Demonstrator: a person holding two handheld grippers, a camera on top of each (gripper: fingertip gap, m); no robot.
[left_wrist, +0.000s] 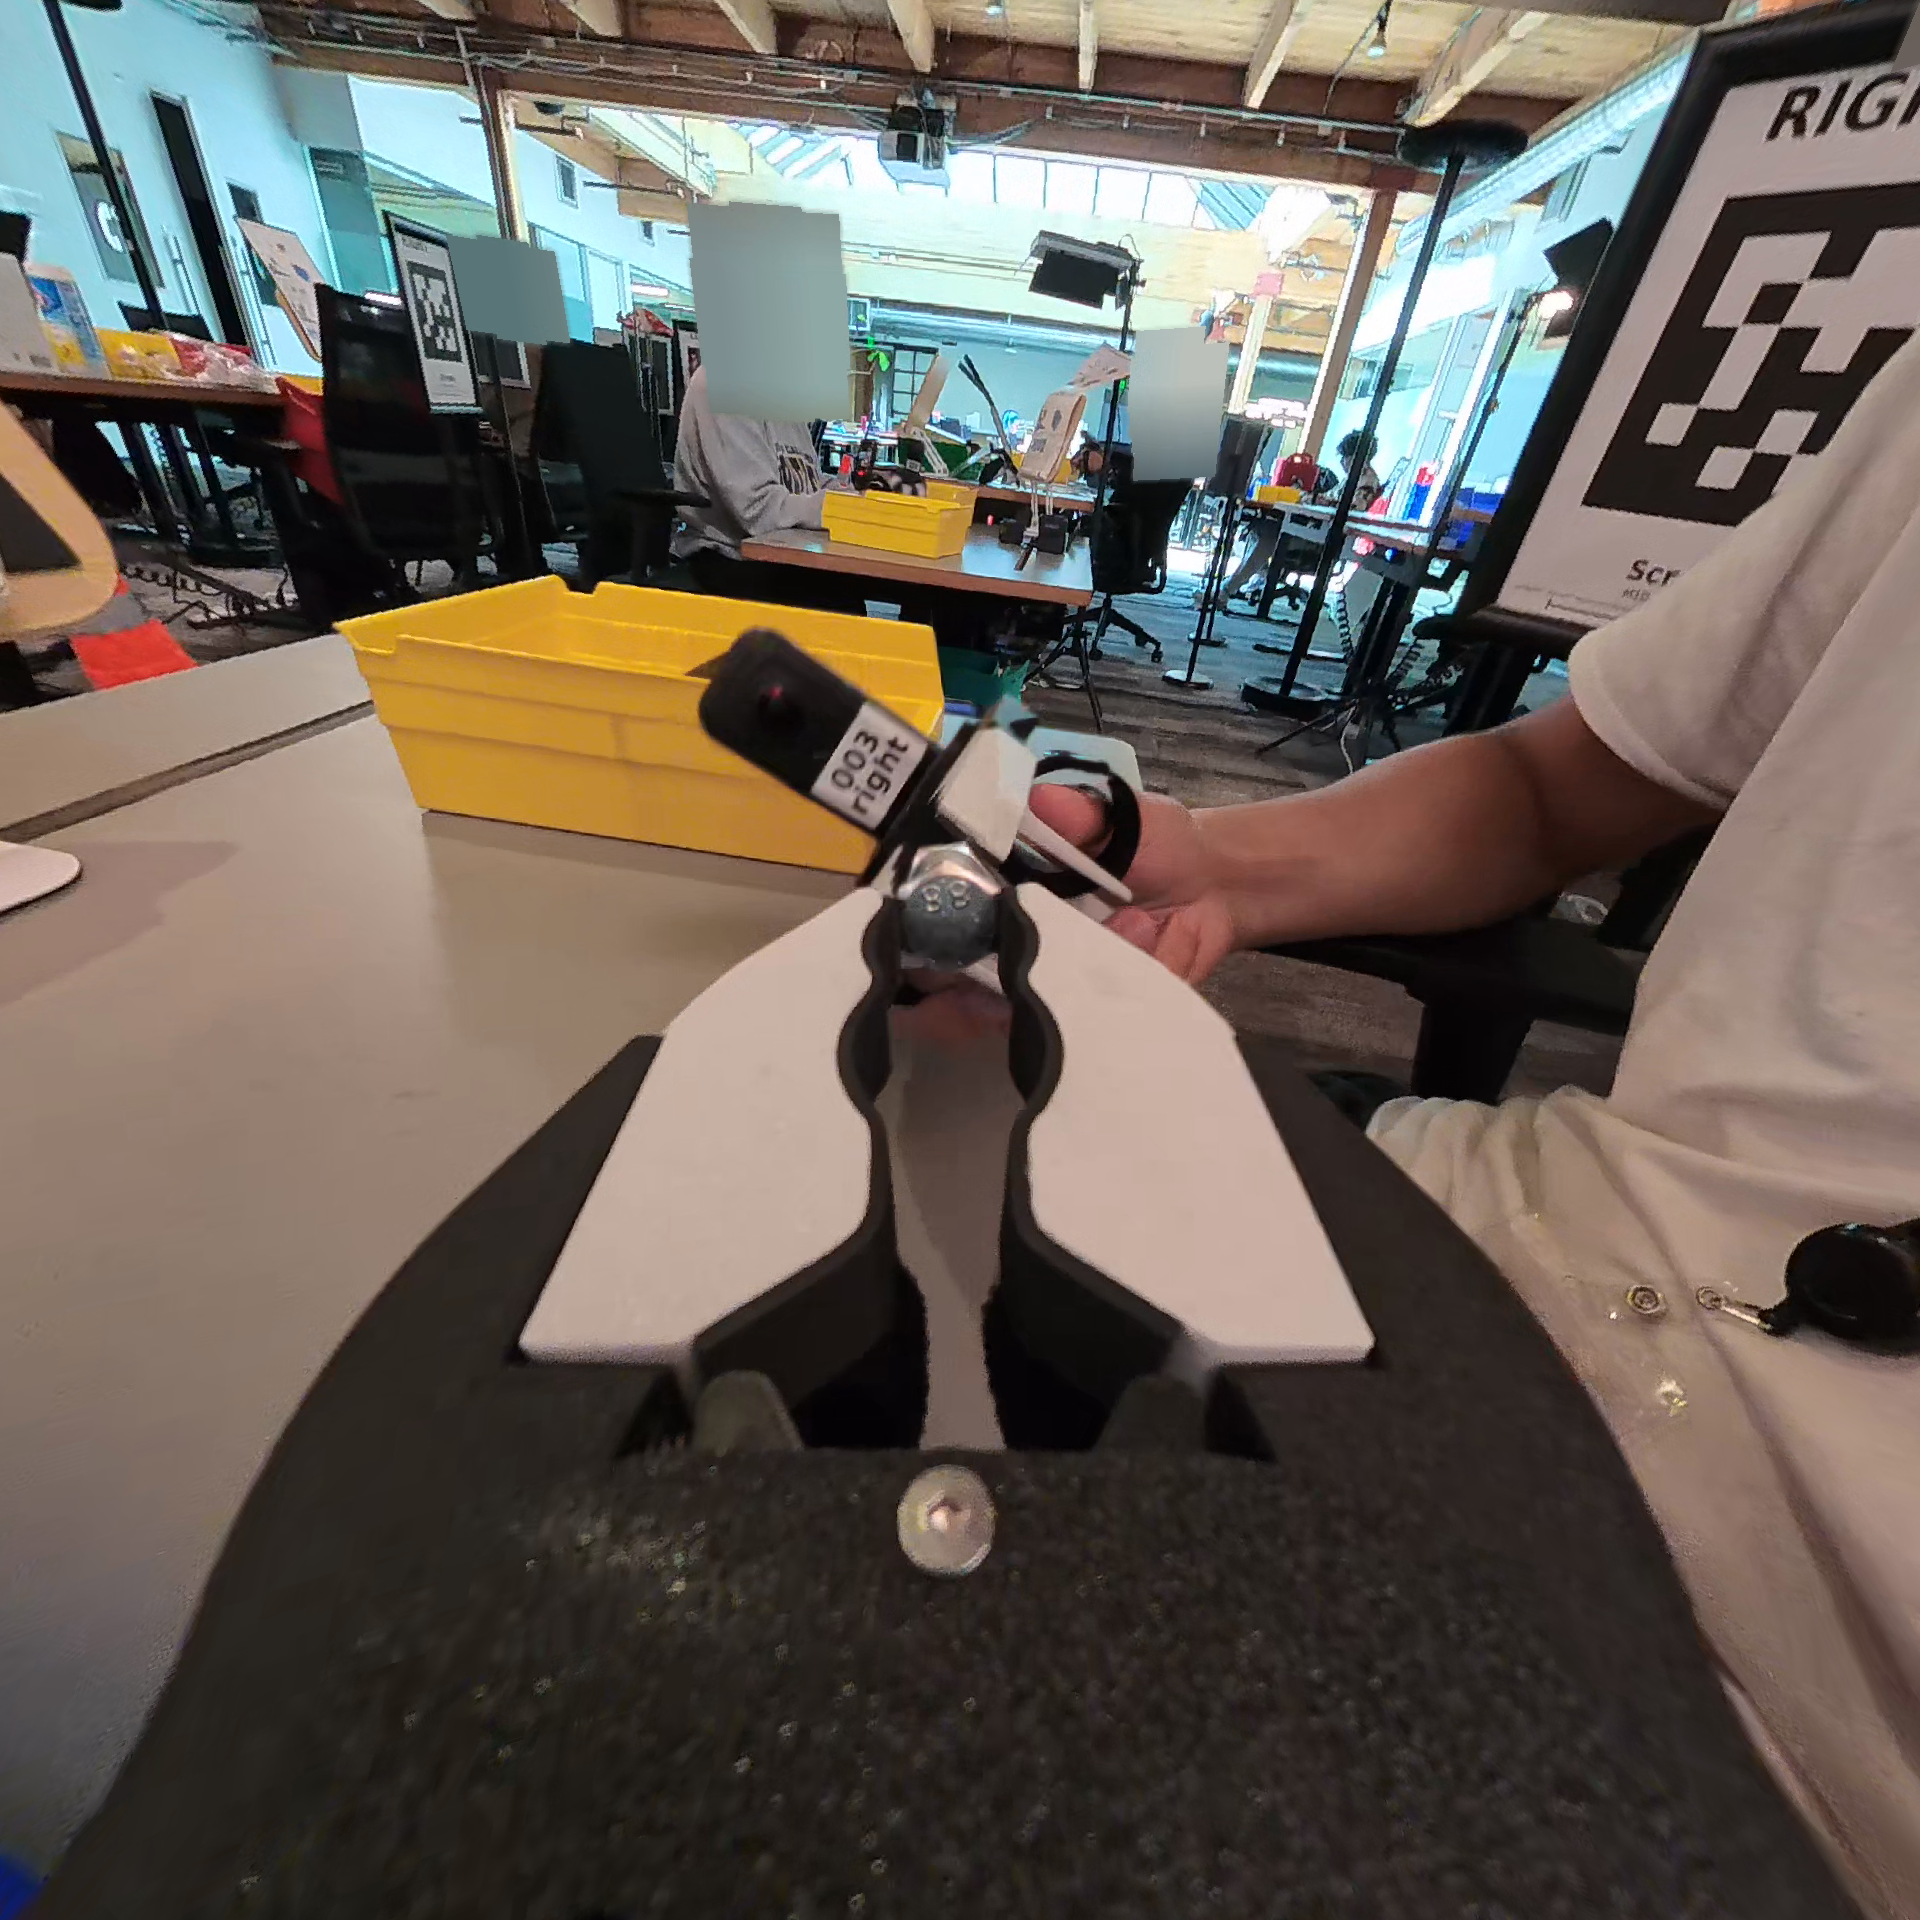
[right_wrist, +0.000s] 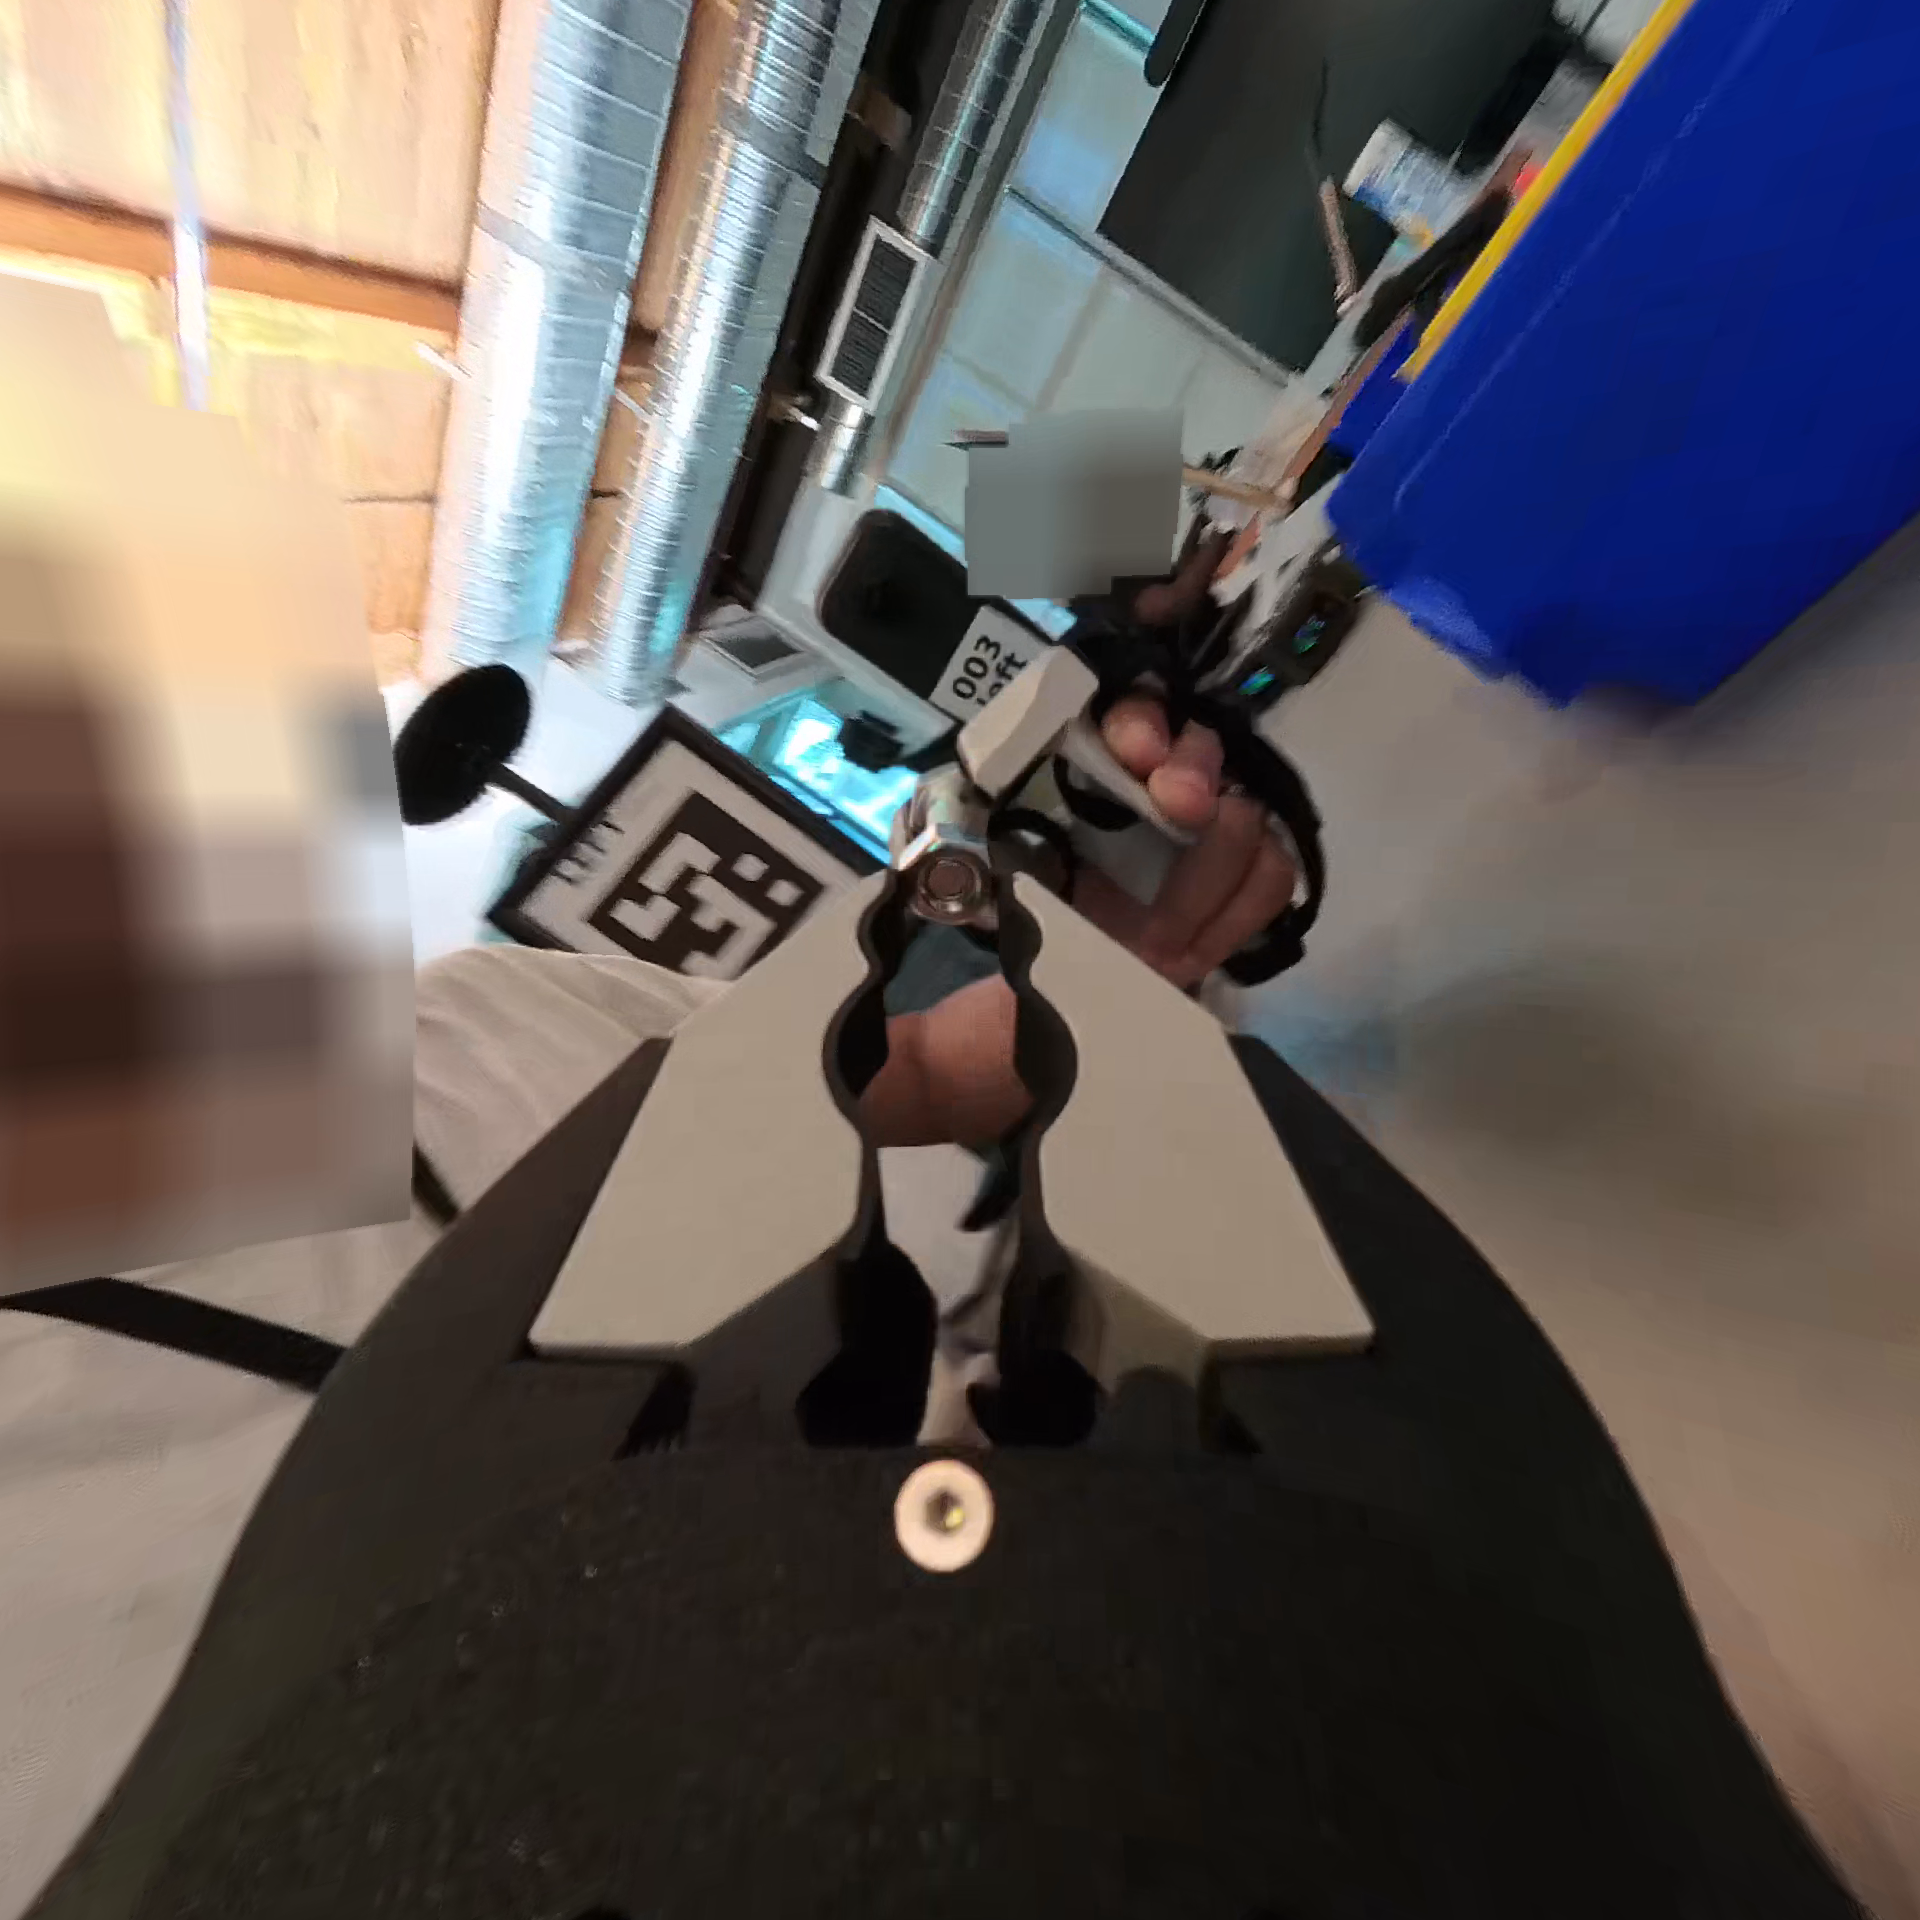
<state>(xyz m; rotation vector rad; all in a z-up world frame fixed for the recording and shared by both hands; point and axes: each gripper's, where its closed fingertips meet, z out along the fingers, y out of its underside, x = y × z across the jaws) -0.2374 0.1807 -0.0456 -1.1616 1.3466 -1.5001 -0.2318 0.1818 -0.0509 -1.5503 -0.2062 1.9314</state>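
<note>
Bolt (left_wrist: 948, 914) of bright zinc-grey steel, with a hexagonal head stamped with small marks, sits pinched between the tips of the left gripper (left_wrist: 948, 920), whose flat pale-grey fingers (left_wrist: 727, 1143) carry wavy black rubbery inner edges and rise from a grainy black body. The jaws stand narrow, clamped on the head. In the right wrist view the same bolt's far end shows: a shiny hex nut (right_wrist: 945, 883) on the threaded shank, caught at the tips of the right gripper (right_wrist: 948, 888), its jaws likewise drawn in tight on the nut. So the two tools meet tip to tip, above the near edge of a smooth grey table (left_wrist: 260, 987).

Just beyond the bolt, the right gripper (left_wrist: 935, 790) appears as a black and white handle with a small black camera, held in a hand (left_wrist: 1164, 894) whose finger passes through a black ring. A white short-sleeved shirt (left_wrist: 1766, 831) fills the right side.

Farther back on the table stand stacked yellow plastic bins (left_wrist: 623, 717) with ribbed rims. In the blurred right wrist view, a blue bin (right_wrist: 1662, 416) lies beyond, and a framed black-and-white marker board (right_wrist: 686, 894) stands behind.
</note>
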